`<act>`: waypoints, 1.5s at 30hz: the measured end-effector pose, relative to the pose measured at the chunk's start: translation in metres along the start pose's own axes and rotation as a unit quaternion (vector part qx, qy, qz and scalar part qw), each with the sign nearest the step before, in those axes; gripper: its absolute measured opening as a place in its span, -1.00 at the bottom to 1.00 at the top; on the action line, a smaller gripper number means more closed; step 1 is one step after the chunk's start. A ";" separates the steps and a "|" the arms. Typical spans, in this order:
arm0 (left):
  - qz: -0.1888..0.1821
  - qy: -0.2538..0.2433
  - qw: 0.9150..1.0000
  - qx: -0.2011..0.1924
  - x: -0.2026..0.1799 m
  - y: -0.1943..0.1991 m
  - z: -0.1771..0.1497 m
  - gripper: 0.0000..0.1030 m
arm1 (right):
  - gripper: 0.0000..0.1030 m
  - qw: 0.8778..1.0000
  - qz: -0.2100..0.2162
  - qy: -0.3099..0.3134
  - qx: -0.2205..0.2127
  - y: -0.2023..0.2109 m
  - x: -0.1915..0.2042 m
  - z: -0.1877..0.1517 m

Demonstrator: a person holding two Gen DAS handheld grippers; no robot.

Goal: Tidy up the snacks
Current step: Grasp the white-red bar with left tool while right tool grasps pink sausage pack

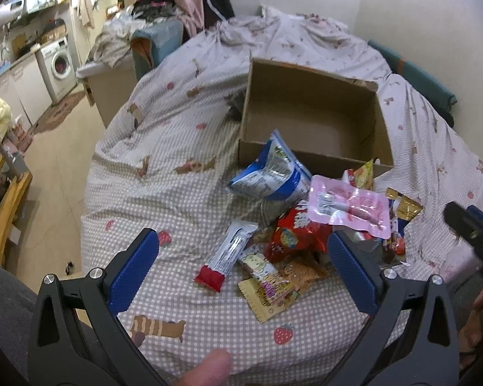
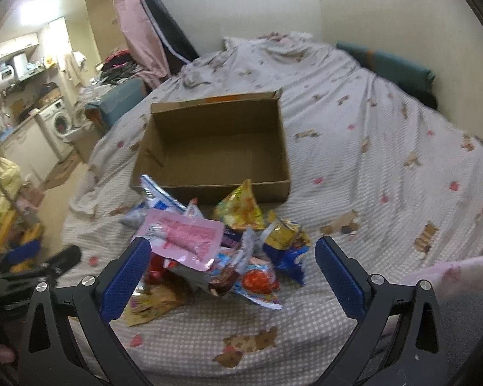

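Both the left gripper (image 1: 243, 257) and right gripper (image 2: 233, 265) hover wide apart, holding nothing, over a snack pile (image 2: 215, 244) beside a cardboard box (image 2: 215, 148) on a checked bedspread (image 1: 183, 180).

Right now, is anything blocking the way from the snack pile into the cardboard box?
Nothing visible. The cardboard box is open-topped and looks empty, directly behind the snack pile. Only its low front wall stands between them; a blue-and-white packet and a yellow packet lean against it. Both grippers' jaws are open, holding nothing.
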State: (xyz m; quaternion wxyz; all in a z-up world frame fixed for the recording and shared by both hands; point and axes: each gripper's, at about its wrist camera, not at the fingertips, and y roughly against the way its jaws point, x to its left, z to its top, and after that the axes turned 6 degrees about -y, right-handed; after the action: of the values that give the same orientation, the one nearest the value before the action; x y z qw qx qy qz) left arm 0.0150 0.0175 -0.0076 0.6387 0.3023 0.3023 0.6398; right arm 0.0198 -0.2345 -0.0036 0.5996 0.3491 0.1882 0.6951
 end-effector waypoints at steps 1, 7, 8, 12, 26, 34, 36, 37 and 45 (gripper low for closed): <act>0.000 0.004 1.000 0.011 0.003 -0.003 0.002 1.00 | 1.00 1.000 0.002 -0.001 0.002 0.000 -0.001 0.002; -0.015 0.025 0.994 0.107 0.028 -0.037 0.023 1.00 | 1.00 0.996 0.035 0.035 0.071 -0.025 0.004 0.023; -0.018 0.026 0.991 0.131 0.034 -0.047 0.027 1.00 | 1.00 0.994 0.041 0.055 0.087 -0.032 0.008 0.025; -0.015 0.026 0.983 0.182 0.048 -0.072 0.036 0.99 | 1.00 0.977 0.063 0.144 0.145 -0.057 0.028 0.022; -0.028 -0.039 0.945 0.323 0.035 -0.161 0.004 0.43 | 0.80 0.927 0.087 0.281 0.234 -0.131 0.073 0.008; -0.038 -0.056 0.941 0.333 0.021 -0.179 -0.003 0.03 | 0.27 0.924 0.108 0.269 0.249 -0.148 0.066 0.010; -0.046 -0.054 0.940 0.335 0.019 -0.187 -0.004 -0.10 | 0.14 0.925 0.114 0.263 0.247 -0.148 0.063 0.012; -0.048 -0.055 0.940 0.334 0.019 -0.187 -0.004 -0.13 | 0.10 0.926 0.117 0.261 0.246 -0.147 0.062 0.013; -0.054 -0.057 0.943 0.322 0.011 -0.188 -0.006 -0.40 | -0.33 0.940 0.148 0.206 0.228 -0.133 0.041 0.028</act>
State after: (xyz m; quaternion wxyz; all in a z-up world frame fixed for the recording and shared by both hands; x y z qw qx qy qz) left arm 0.1294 0.0285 -0.1564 0.5570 0.5107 0.4715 0.4545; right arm 0.1322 -0.1717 -0.0644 0.3424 0.3494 0.4079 0.7709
